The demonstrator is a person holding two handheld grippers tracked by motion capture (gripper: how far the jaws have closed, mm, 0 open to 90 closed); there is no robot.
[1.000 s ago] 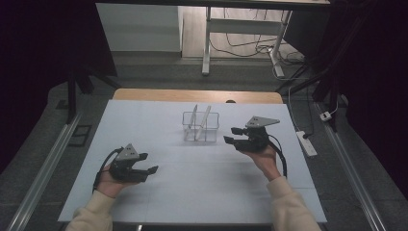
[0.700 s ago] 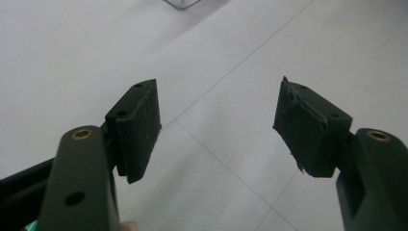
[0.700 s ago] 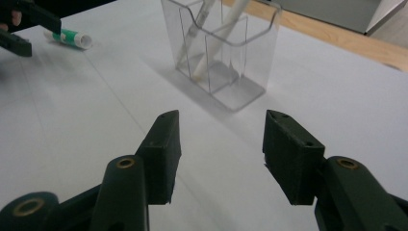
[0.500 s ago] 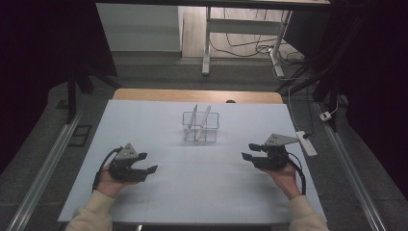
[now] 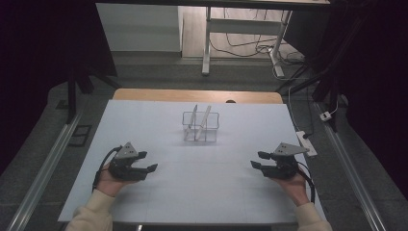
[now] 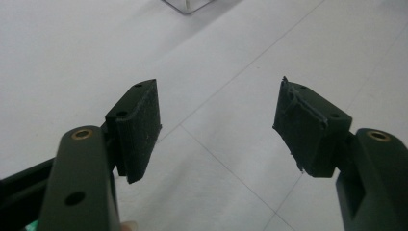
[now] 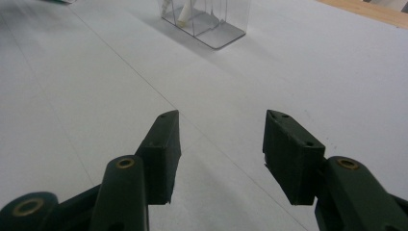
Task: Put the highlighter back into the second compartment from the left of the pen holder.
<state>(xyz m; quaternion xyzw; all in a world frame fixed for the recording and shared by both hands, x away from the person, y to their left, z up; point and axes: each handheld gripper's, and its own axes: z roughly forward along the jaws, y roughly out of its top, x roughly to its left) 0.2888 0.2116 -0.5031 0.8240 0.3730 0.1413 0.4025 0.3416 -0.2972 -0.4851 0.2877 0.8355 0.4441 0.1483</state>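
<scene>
Clear plastic divided holder with white sticks stands ahead of my empty, parted claws; reaching comes next.

Clear compartmented holder upright mid-table; two white sticks leaning inside

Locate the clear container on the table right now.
In the high view the clear container stands on the white table at its middle, toward the far edge, ahead of and between the left gripper and right gripper, touching neither.
</scene>
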